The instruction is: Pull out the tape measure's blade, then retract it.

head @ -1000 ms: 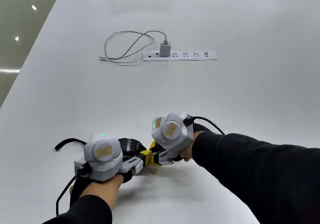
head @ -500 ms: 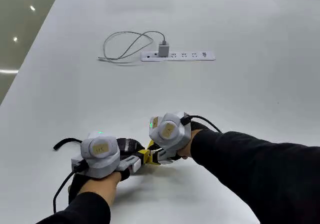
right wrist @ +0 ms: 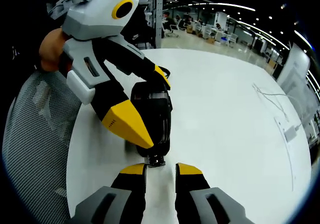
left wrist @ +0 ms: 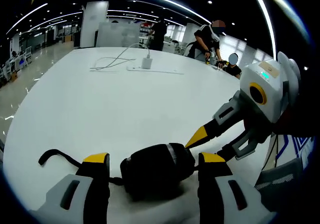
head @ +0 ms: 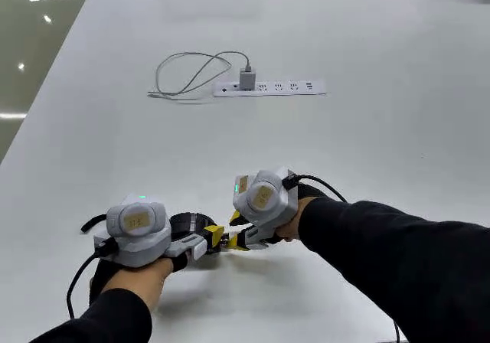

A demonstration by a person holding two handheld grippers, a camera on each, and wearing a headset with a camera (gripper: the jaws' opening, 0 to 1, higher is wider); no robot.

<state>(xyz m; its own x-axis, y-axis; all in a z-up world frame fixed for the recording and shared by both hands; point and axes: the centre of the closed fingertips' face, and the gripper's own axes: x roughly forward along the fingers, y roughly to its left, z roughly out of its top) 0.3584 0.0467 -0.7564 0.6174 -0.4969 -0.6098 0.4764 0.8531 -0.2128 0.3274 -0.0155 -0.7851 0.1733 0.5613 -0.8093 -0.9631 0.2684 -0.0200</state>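
**Two handheld grippers draw slightly apart over a tape measure**

Compared with a second ago, the two grippers sit a little farther from each other. Their yellow tips, overlapping then, now only just meet.

The left gripper (head: 205, 240) holds the black tape measure (head: 191, 222). Its jaws stand on either side of the case and close against it. The tape measure rests on the white table (head: 367, 129), well apart from the power strip (head: 264, 88) and on the person's side of it.

The right gripper (right wrist: 161, 170) points at the case from the opposite side. Its jaws stand narrowly apart, and the blade's end hook (right wrist: 156, 161) sits right at their tips. Whether they pinch the hook cannot be told. The hook lies close against the case.

A black strap (head: 92, 223) trails from the case, on the side away from the right gripper. A grey charger (head: 247, 77) is plugged into the power strip near its left end. Its pale cable (head: 184, 71) loops on the table to the strip's left. From the head view, the left gripper's grey body covers part of the case, and the person's dark sleeve (head: 383, 251) crosses the table between the strip and the near edge.
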